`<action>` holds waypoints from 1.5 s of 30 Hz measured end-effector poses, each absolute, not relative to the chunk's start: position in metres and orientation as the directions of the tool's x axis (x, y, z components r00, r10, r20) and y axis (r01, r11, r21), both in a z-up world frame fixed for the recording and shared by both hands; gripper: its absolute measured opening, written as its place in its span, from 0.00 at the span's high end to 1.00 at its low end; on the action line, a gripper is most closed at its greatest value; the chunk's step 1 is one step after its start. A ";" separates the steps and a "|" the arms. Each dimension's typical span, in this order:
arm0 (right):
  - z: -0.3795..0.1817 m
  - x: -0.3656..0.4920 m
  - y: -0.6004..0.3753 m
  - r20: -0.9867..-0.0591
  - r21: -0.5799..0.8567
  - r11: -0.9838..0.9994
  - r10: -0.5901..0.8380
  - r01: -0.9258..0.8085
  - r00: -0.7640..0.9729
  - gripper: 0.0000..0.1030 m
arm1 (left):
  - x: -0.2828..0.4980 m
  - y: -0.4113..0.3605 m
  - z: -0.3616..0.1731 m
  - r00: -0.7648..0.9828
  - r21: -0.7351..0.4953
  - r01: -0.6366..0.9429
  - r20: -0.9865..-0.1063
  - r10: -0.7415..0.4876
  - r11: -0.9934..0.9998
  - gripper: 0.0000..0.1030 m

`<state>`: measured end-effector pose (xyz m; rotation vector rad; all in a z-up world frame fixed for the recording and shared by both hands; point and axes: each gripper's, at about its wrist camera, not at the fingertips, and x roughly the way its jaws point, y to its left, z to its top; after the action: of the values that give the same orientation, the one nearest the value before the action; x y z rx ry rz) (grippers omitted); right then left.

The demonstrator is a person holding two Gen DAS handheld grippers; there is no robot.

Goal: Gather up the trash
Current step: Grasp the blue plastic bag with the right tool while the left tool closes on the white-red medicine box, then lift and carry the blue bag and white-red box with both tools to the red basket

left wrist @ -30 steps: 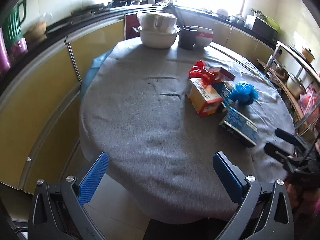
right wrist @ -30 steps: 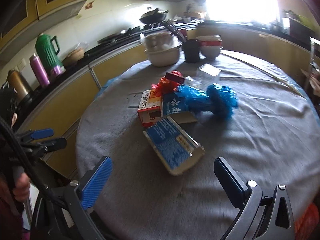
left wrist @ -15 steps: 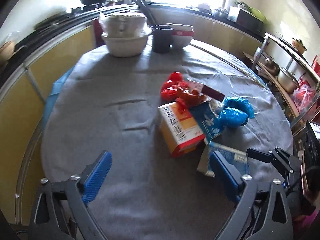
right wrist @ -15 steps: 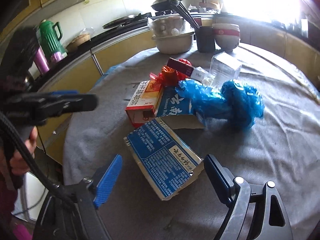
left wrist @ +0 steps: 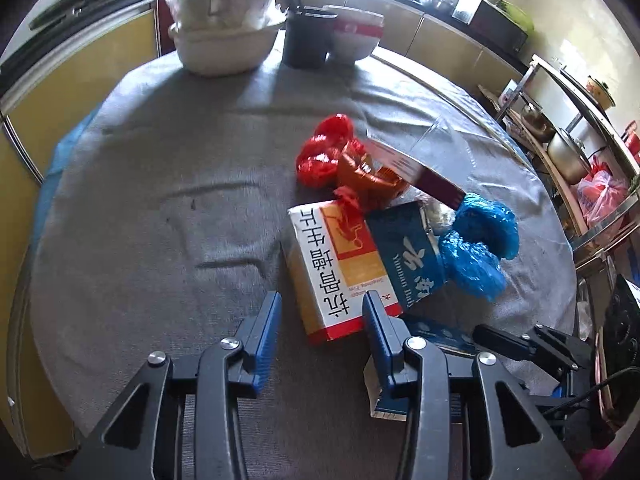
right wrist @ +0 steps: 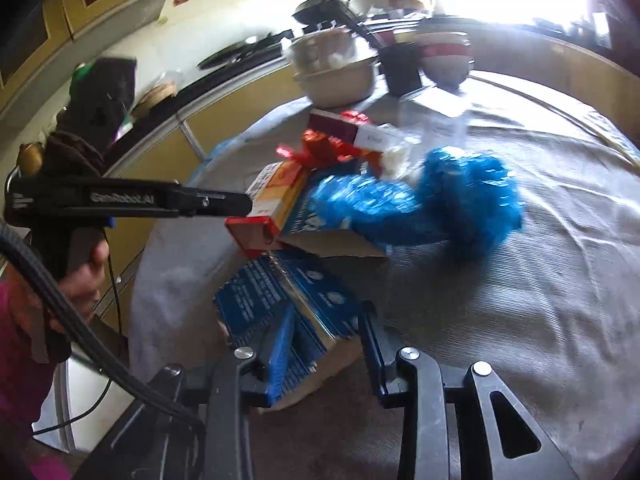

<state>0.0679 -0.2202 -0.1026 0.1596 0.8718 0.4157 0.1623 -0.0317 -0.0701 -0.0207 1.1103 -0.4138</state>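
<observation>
A heap of trash lies on the round grey table [left wrist: 140,200]. An orange and white carton [left wrist: 336,268] lies beside a dark blue carton [left wrist: 408,256], crumpled blue plastic [left wrist: 480,248], red wrappers [left wrist: 324,152] and a maroon box [left wrist: 424,174]. My left gripper [left wrist: 320,320] has its jaws half closed around the near end of the orange carton; contact is unclear. My right gripper [right wrist: 324,340] has its jaws around a flat blue box [right wrist: 280,300], which looks tilted up; the left pad touches it. The orange carton [right wrist: 276,196] and blue plastic [right wrist: 420,200] lie beyond.
A covered white pot [left wrist: 224,28], a black cup [left wrist: 308,40] and a red and white bowl [left wrist: 352,36] stand at the table's far edge. Yellow cabinets [left wrist: 80,72] curve behind. A metal rack with pots [left wrist: 568,136] stands to the right.
Both grippers have moved forward into the heap and narrowed their jaws: the left around the orange carton's end, the right around the flat blue box.
</observation>
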 end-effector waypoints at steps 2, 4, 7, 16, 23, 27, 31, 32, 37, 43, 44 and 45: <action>-0.102 0.064 -0.225 -0.712 0.322 0.904 0.427 -0.282 0.557 0.64 | 0.160 -0.032 -0.068 0.380 -0.219 0.314 -0.863 -0.334 0.924 0.58; -0.099 0.060 -0.229 -0.703 0.354 0.890 0.456 -0.287 0.547 0.63 | 0.157 -0.034 -0.065 0.390 -0.208 0.316 -0.861 -0.326 0.926 0.52; -0.097 0.055 -0.231 -0.705 0.348 0.898 0.439 -0.268 0.557 0.34 | 0.157 -0.041 -0.060 0.396 -0.211 0.322 -0.855 -0.334 0.923 0.39; -0.079 0.061 -0.275 -0.629 0.460 0.887 0.358 -0.041 0.690 0.34 | 0.167 -0.049 -0.070 0.402 -0.192 0.310 -0.861 -0.311 0.931 0.40; -0.069 0.103 -0.277 -0.646 0.391 0.917 0.211 0.081 0.734 0.34 | 0.165 -0.054 -0.070 0.445 -0.169 0.311 -0.844 -0.301 0.935 0.54; -0.086 0.135 -0.267 -0.708 0.337 0.935 0.175 0.109 0.684 0.44 | 0.164 -0.057 -0.071 0.461 -0.156 0.311 -0.838 -0.292 0.938 0.54; -0.088 0.134 -0.259 -0.695 0.294 0.951 0.139 0.101 0.705 0.51 | 0.167 -0.053 -0.073 0.451 -0.176 0.282 -0.843 -0.292 0.943 0.48; -0.088 0.133 -0.258 -0.689 0.288 0.952 0.134 0.100 0.712 0.53 | 0.167 -0.053 -0.074 0.452 -0.178 0.276 -0.844 -0.291 0.945 0.47; -0.082 0.113 -0.261 -0.641 0.307 0.947 0.131 0.096 0.756 0.56 | 0.165 -0.061 -0.078 0.431 -0.194 0.273 -0.851 -0.300 0.942 0.45; -0.069 0.088 -0.266 -0.608 0.290 0.953 0.118 0.082 0.785 0.57 | 0.167 -0.056 -0.087 0.415 -0.196 0.230 -0.866 -0.278 0.953 0.46; -0.068 0.086 -0.266 -0.605 0.291 0.953 0.118 0.081 0.787 0.57 | 0.167 -0.054 -0.087 0.414 -0.191 0.226 -0.869 -0.272 0.955 0.47; -0.066 0.081 -0.268 -0.601 0.294 0.952 0.118 0.081 0.791 0.57 | 0.167 -0.052 -0.087 0.418 -0.175 0.222 -0.872 -0.256 0.959 0.48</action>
<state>0.0813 -0.2676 -0.0664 0.3148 0.6613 0.0207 0.1667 -0.0517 -0.0870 -0.0339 1.0995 -0.2997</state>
